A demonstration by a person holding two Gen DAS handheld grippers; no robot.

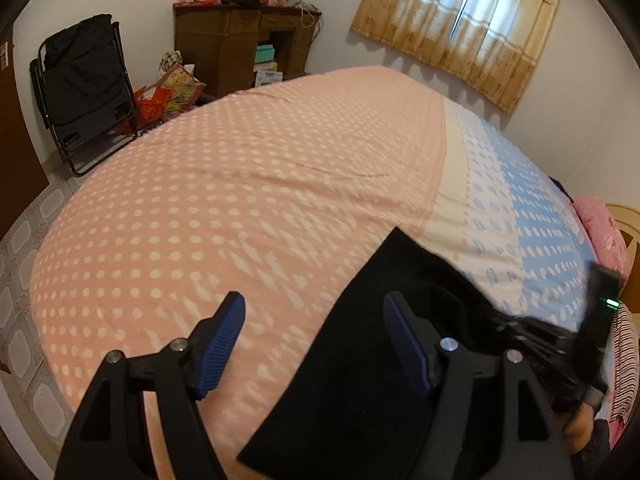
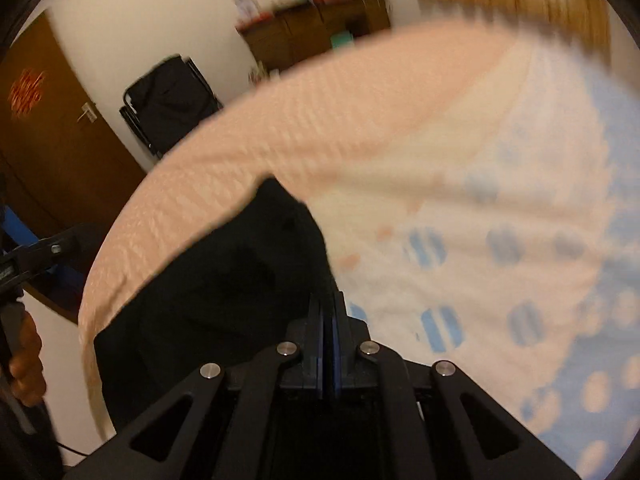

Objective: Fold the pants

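Black pants (image 1: pixel 360 360) lie flat on the bed (image 1: pixel 240 180), a sharp folded corner pointing away from me. My left gripper (image 1: pixel 316 308) is open above their left edge: one blue pad hangs over the pink sheet, the other over the black cloth, and nothing is pinched. In the right wrist view the pants (image 2: pixel 220 300) fill the lower left. My right gripper (image 2: pixel 327 308) is shut, its pads together at the cloth's right edge; blur hides whether any cloth is caught. It also shows blurred as the right gripper (image 1: pixel 560 336) beside the pants. The left gripper (image 2: pixel 24 256) sits at the frame's left edge.
The bed sheet is pink with white dots and turns blue (image 1: pixel 520 220) on the right. A pink pillow (image 1: pixel 604 232) lies at the far right. A black folding chair (image 1: pixel 84 80), a cluttered wooden desk (image 1: pixel 240 40), a curtained window (image 1: pixel 460 20), a brown door (image 2: pixel 48 140) and tiled floor (image 1: pixel 20 260) surround it.
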